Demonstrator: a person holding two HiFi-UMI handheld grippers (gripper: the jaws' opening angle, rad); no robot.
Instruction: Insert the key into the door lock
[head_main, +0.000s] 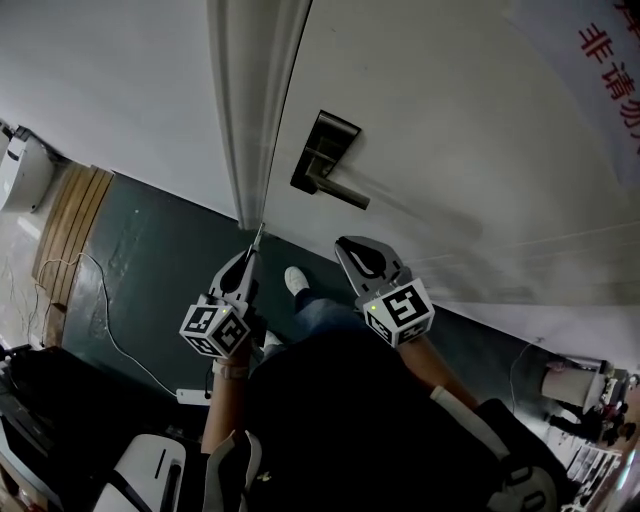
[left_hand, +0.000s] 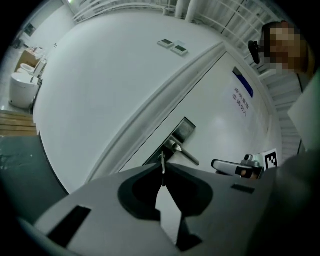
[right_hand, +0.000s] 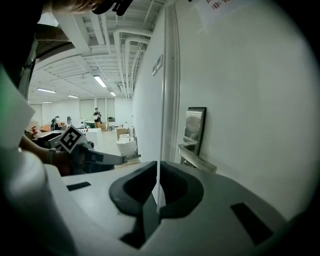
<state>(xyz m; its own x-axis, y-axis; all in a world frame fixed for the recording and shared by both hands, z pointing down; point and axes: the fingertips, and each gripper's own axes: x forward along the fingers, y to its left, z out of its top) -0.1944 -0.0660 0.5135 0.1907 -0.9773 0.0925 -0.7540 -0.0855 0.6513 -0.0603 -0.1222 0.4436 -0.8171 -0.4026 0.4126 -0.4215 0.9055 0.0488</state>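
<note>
key (left_hand: 162, 159) clamped in left hand-held gripper (left_hand: 163, 169), short of door lock (left_hand: 184, 131); right hand-held gripper (right_hand: 158, 165) jaws together.

Left gripper (head_main: 250, 258): held up and forward, pointing away from the body. Jaws pressed together on a small key (left_hand: 162, 159), whose tip pokes out past the jaw ends. Its marker cube (head_main: 215, 328) faces the head camera. Left forearm (head_main: 225, 405) bare, rising from below, band at the wrist.

Right gripper (head_main: 347, 246): near the left one, at about the same height, apart from it. Jaws closed, nothing between them. Right forearm (head_main: 440, 372) angles in from the lower right.
</note>
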